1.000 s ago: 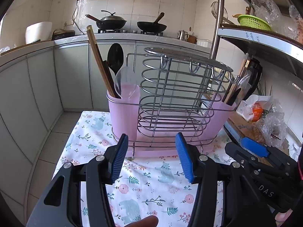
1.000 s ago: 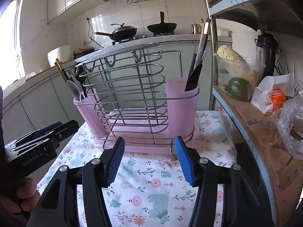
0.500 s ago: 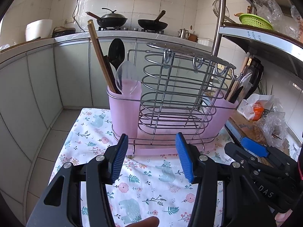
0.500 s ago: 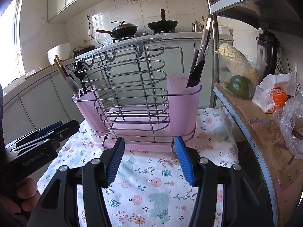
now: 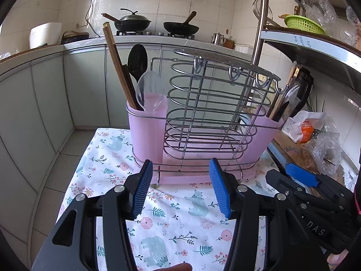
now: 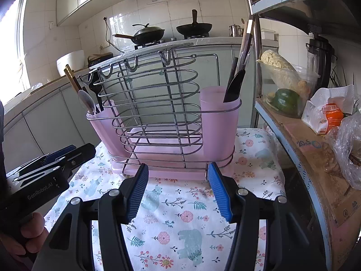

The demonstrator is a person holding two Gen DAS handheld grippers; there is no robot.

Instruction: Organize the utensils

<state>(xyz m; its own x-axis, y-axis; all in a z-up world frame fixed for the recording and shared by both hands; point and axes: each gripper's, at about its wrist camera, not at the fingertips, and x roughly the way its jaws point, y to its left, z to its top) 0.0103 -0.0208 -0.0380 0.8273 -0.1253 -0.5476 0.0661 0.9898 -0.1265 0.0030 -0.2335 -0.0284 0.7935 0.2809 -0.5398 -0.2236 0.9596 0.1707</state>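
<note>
Floral-cloth table (image 5: 117, 158) w/ utensil rack (image 5: 203, 122)

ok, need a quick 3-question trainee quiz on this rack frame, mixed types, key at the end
1. True or false: the left gripper is shut on a spoon.
2. Which pink cup holds the clear spoon?
A. The cup that also holds the chopsticks
B. The cup that holds the black utensils
C. Neither; it lies on the cloth
3. Fill in: the wire rack between the two cups holds ____ utensils.

Key: 1 false, both it and the right gripper are open and empty. 2 A. 3 no.
</note>
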